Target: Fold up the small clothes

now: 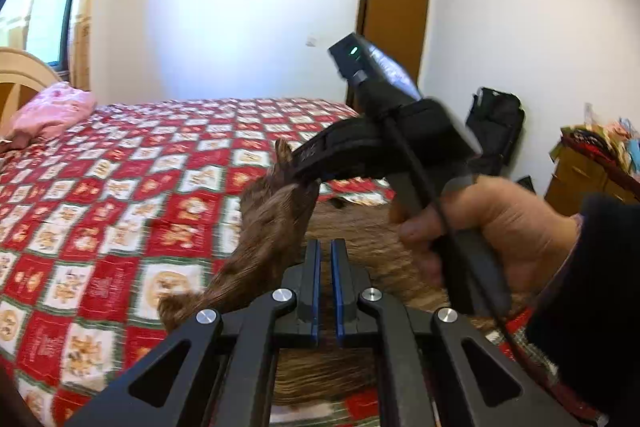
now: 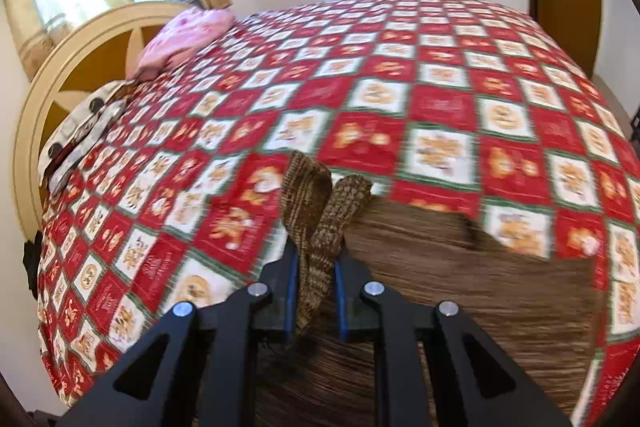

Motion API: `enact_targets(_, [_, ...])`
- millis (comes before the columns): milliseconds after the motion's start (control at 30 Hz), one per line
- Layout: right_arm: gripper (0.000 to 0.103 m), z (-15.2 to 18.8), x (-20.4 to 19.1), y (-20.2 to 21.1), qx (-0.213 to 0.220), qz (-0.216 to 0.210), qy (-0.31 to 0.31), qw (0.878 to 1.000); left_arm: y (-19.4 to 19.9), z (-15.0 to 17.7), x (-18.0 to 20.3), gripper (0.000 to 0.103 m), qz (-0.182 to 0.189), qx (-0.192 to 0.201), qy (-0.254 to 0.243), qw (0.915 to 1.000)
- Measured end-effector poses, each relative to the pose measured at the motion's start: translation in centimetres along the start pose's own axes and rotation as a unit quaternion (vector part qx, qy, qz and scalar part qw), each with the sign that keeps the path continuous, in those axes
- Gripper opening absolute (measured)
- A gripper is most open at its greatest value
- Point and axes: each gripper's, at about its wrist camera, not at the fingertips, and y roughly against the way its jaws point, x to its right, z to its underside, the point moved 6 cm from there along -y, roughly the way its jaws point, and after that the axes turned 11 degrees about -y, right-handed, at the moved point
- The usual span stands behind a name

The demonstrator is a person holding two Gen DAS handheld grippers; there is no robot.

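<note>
A brown knitted garment (image 2: 460,287) lies on the red and white patterned bedspread (image 2: 400,87). My right gripper (image 2: 316,259) is shut on the garment's strap-like edge (image 2: 320,211), which sticks up between the fingers. In the left wrist view the right gripper (image 1: 296,167) lifts a brown fold (image 1: 272,227) off the bed. My left gripper (image 1: 325,247) is held over the garment with its blue-lined fingers nearly together; no cloth shows between them.
A pink pillow (image 2: 184,39) and a patterned pillow (image 2: 76,131) lie by the wooden headboard (image 2: 80,39). A brown door (image 1: 394,27), a black bag (image 1: 496,123) and a cluttered wooden dresser (image 1: 580,171) stand beyond the bed.
</note>
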Motion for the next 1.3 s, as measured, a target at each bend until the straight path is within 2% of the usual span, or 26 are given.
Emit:
enact_targets(200, [0.018, 0.0, 4.5, 2.1, 0.012, 0.012, -0.021, 1.0, -0.9, 0.3, 3.3, 0.005, 0.023, -0.015, -0.022, 0.9994])
enact_targets(533, [0.018, -0.2, 12.0, 6.4, 0.026, 0.01, -0.035, 0.999, -1.4, -1.7, 8.8, 0.005, 0.084, -0.002, -0.066, 0.9943])
enact_targets(600, [0.018, -0.4, 13.9, 6.1, 0.021, -0.002, -0.053, 0.998, -2.3, -1.9, 10.5, 0.005, 0.099, -0.005, -0.069, 0.9926])
enact_targets(767, [0.018, 0.8, 16.8, 4.9, 0.004, 0.019, -0.056, 0.998, -3.9, -1.7, 13.8, 0.005, 0.125, -0.011, -0.09, 0.9881])
enact_targets(867, [0.018, 1.4, 18.6, 4.8, 0.002, 0.015, -0.076, 0.997, -4.7, -1.3, 15.6, 0.005, 0.142, -0.014, -0.103, 0.9844])
enact_targets(1033, [0.018, 2.1, 20.5, 4.0, -0.003, 0.016, -0.096, 0.995, -4.8, -0.3, 15.8, 0.005, 0.148, -0.034, -0.099, 0.9834])
enact_targets(1100, [0.022, 2.3, 20.8, 3.8, -0.002, 0.03, -0.091, 0.995, -4.7, 0.1, 15.0, 0.005, 0.143, -0.047, -0.087, 0.9848])
enact_targets(1133, [0.033, 2.3, 20.9, 4.0, 0.002, 0.036, -0.096, 0.995, -4.7, 0.2, 14.6, 0.005, 0.143, -0.054, -0.08, 0.9851])
enact_targets(1167, [0.049, 2.2, 21.3, 4.7, 0.011, 0.045, -0.108, 0.993, -4.6, 0.3, 13.8, 0.005, 0.142, -0.061, -0.068, 0.9856])
enact_targets(1233, [0.052, 2.0, 21.9, 6.7, 0.031, 0.062, -0.131, 0.989, -4.0, 0.5, 12.6, 0.005, 0.134, -0.067, -0.06, 0.9869])
enact_targets(1300, [0.052, 2.4, 21.5, 10.2, 0.061, 0.05, -0.139, 0.987, -3.3, 0.7, 11.0, 0.006, 0.11, -0.067, -0.067, 0.9894])
